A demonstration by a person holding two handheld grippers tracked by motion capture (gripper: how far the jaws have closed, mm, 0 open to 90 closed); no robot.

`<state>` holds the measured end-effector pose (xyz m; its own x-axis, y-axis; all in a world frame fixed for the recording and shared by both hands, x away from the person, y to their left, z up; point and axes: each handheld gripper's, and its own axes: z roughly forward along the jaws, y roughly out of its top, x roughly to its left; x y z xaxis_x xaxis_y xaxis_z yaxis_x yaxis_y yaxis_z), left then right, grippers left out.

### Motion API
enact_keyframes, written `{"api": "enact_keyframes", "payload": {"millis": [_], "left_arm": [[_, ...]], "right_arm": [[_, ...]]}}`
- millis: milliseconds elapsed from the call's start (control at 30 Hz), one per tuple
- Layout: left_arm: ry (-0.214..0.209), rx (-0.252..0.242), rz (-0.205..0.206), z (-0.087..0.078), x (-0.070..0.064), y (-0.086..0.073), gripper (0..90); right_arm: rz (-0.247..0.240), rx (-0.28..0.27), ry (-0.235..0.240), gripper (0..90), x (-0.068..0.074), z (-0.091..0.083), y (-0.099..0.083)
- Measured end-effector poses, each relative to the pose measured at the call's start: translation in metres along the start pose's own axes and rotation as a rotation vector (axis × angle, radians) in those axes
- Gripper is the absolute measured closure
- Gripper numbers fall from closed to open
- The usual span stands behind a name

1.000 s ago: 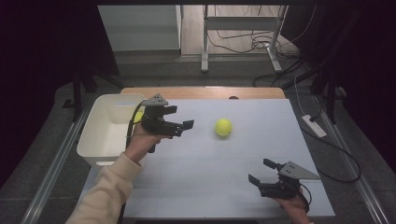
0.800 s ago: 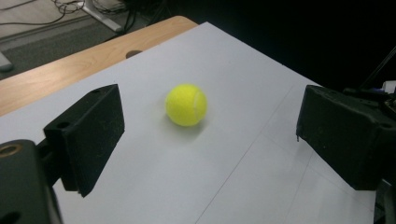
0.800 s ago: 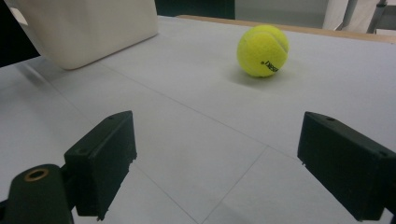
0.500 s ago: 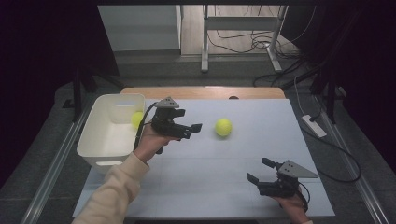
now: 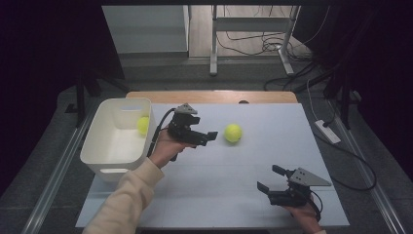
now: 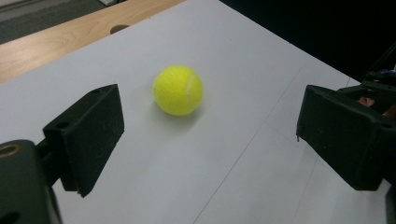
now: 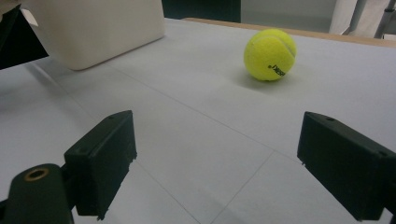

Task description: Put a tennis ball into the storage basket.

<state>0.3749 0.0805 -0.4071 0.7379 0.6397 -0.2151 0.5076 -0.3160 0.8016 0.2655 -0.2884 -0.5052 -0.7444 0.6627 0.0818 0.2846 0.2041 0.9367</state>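
just ahead of left gripper [image 5: 208, 137]: ball [image 5: 233, 132]

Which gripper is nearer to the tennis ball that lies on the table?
Left. The left gripper is just beside the tennis ball, jaws open toward it. The right gripper hangs apart near the table's front edge, also open.

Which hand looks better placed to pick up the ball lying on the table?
Left, probably. The left tool is open, beside the tennis ball and facing it. The right tool, also open, sits farther off near the table's front edge.
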Motion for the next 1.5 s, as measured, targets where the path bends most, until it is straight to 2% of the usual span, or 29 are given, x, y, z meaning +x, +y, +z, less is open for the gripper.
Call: {"api": "enact_keyframes", "payload": {"millis": [367, 600, 900, 1100, 1300, 1500], "left_arm": [[0.013, 0.061, 0.004, 0.029, 0.001, 0.001, 8.3], [0.002, 0.089, 0.004, 0.045, 0.002, 0.001, 7.9], [-0.008, 0.101, 0.010, 0.061, 0.001, 0.007, 7.7], [0.000, 0.114, 0.017, 0.070, 0.001, 0.009, 7.2], [0.012, 0.112, 0.000, 0.077, 0.003, 0.010, 7.3], [0.031, 0.119, 0.009, 0.082, 0.004, 0.013, 7.2]], "right_arm": [[-0.002, 0.001, 0.001, 11.6, 0.001, 0.000, 0.000], [-0.003, 0.008, 0.006, 11.6, 0.001, 0.002, 0.000], [-0.003, 0.005, 0.008, 11.7, -0.001, 0.003, 0.001], [-0.003, 0.001, 0.019, 11.7, -0.002, 0.005, 0.002], [-0.002, -0.004, 0.028, 11.8, -0.002, 0.007, 0.004], [-0.001, -0.005, 0.031, 11.7, -0.002, 0.007, 0.004]]}}
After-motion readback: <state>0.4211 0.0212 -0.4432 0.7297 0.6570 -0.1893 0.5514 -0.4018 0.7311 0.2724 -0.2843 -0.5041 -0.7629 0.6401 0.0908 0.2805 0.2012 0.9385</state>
